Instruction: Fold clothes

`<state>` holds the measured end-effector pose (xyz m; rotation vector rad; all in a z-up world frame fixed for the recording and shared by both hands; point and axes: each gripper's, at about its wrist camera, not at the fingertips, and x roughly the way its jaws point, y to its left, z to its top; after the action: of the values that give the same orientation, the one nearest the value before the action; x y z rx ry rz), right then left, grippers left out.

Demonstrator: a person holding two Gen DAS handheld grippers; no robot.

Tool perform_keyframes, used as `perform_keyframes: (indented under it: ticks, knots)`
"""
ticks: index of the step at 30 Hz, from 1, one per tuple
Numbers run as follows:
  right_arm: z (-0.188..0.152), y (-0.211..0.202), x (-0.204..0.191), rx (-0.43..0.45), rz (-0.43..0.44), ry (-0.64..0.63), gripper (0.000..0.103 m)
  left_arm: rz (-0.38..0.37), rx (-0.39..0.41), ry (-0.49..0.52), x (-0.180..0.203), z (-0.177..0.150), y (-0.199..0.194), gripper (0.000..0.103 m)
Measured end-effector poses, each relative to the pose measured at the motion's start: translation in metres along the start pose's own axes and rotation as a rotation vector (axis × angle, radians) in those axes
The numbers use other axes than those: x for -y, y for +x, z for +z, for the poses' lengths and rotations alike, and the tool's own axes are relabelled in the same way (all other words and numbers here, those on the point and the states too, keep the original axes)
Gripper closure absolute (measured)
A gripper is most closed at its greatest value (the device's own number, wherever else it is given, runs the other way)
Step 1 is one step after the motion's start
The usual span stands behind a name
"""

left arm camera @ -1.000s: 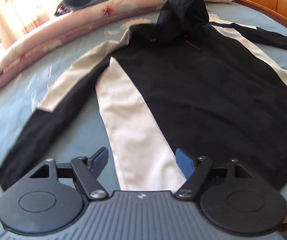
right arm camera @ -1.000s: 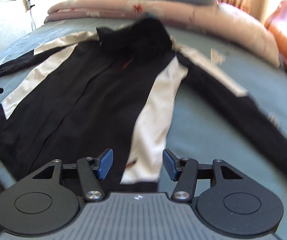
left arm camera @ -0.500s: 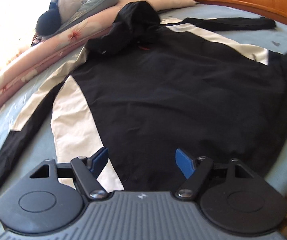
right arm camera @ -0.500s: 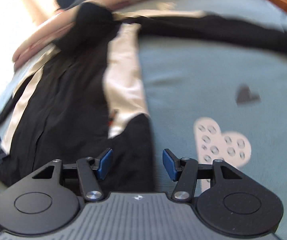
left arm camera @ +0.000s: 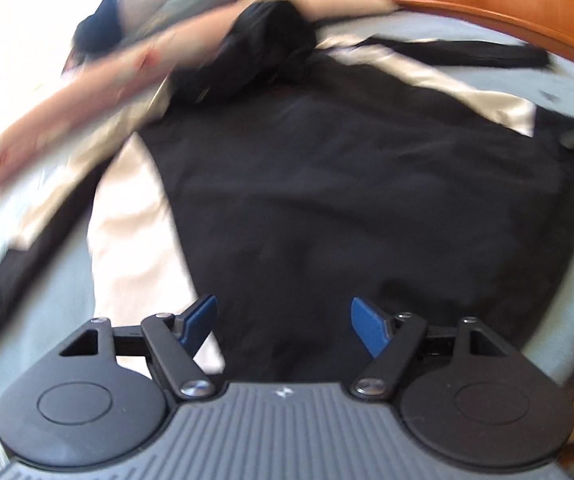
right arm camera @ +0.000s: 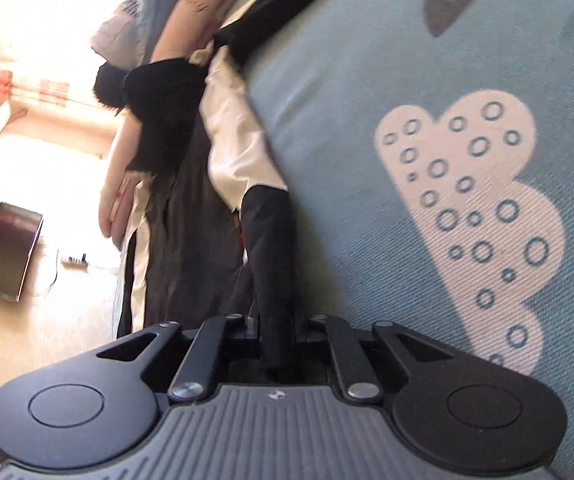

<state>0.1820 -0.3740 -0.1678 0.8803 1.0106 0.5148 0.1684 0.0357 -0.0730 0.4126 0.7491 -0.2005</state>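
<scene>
Now my left gripper (left arm camera: 283, 326) hangs wide and empty over the hooded jacket (left arm camera: 347, 200) spread flat on the bed (right arm camera: 367, 80). My right gripper (right arm camera: 277, 334) has just closed, pinching the jacket's black hem corner (right arm camera: 275, 264); first fold can begin.

A black-and-white hooded jacket (left arm camera: 327, 184) lies spread flat, apparently front-down, its hem corner pinched.
</scene>
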Motion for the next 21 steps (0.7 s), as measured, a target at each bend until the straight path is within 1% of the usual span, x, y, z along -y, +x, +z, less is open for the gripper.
perform_keyframes:
  ticks: [2,4,6,8,9,10,11,13,15,17,19,21]
  knots:
    - [-0.006,-0.005,-0.012,-0.005,0.007,-0.050,0.096,-0.006,0.036,0.083,0.014,0.003,-0.010,0.028]
    - [-0.013,-0.012,-0.029,-0.015,0.014,-0.102,0.096,-0.021,0.056,0.138,0.026,0.005,-0.018,0.028]
    - [-0.020,-0.018,-0.043,-0.038,-0.025,-0.160,0.096,-0.066,0.058,0.172,0.035,0.004,-0.025,0.028]
    - [-0.024,-0.015,-0.045,-0.062,-0.159,-0.224,0.096,-0.104,0.038,0.212,0.042,0.002,-0.027,0.028]
    - [-0.026,-0.013,-0.046,-0.073,-0.233,-0.256,0.096,-0.104,0.026,0.242,0.045,0.000,-0.026,0.028]
    - [-0.028,-0.011,-0.046,-0.084,-0.307,-0.288,0.091,-0.086,0.020,0.285,0.049,-0.002,-0.025,0.028]
    - [-0.030,-0.012,-0.051,-0.074,-0.350,-0.329,0.087,-0.060,0.016,0.335,0.054,-0.005,-0.024,0.028]
    - [-0.034,-0.016,-0.066,-0.035,-0.410,-0.421,0.084,-0.008,0.014,0.431,0.062,-0.010,-0.023,0.028]
    - [-0.040,-0.019,-0.084,0.008,-0.465,-0.535,0.082,0.010,0.021,0.502,0.068,-0.013,-0.023,0.028]
    - [-0.051,-0.014,-0.107,0.036,-0.494,-0.688,0.076,0.003,0.020,0.550,0.077,-0.014,-0.020,0.028]
    - [-0.063,0.001,-0.129,0.031,-0.514,-0.811,0.070,-0.002,0.031,0.592,0.088,-0.016,-0.019,0.028]
    - [-0.074,0.015,-0.146,0.043,-0.566,-0.911,0.070,-0.007,0.044,0.636,0.099,-0.020,-0.018,0.028]
